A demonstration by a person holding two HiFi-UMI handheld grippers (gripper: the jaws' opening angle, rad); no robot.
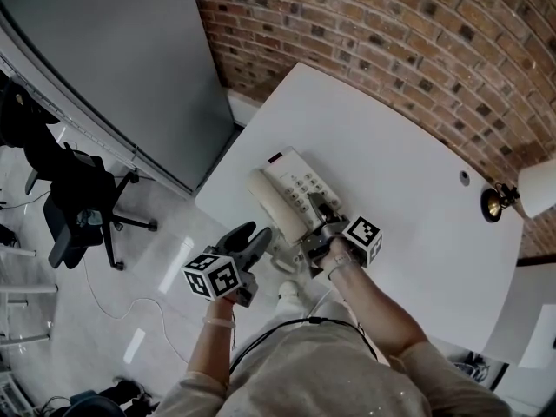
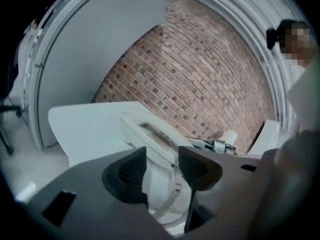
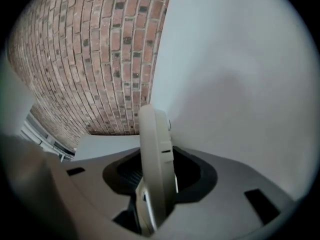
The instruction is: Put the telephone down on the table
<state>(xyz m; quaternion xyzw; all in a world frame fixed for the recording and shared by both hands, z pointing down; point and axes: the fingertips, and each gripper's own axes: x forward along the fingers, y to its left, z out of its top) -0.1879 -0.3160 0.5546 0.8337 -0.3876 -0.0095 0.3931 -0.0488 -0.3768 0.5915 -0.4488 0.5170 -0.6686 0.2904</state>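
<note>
White desk [image 1: 400, 172]: telephone [image 1: 291, 189] at its near edge, right gripper [image 1: 318, 207] jaws clamping it, left gripper [image 1: 250, 235] jaws released; letting go likely remains.

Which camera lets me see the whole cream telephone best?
The head view: it looks down on the whole cream push-button telephone, handset and number keys together. The left gripper view shows only its side and curly cord; the right gripper view shows just one thin edge.

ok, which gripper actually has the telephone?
The right gripper: its jaws are clamped on the edge of the telephone. The left gripper has its jaws apart, with nothing pressed between them.
</note>
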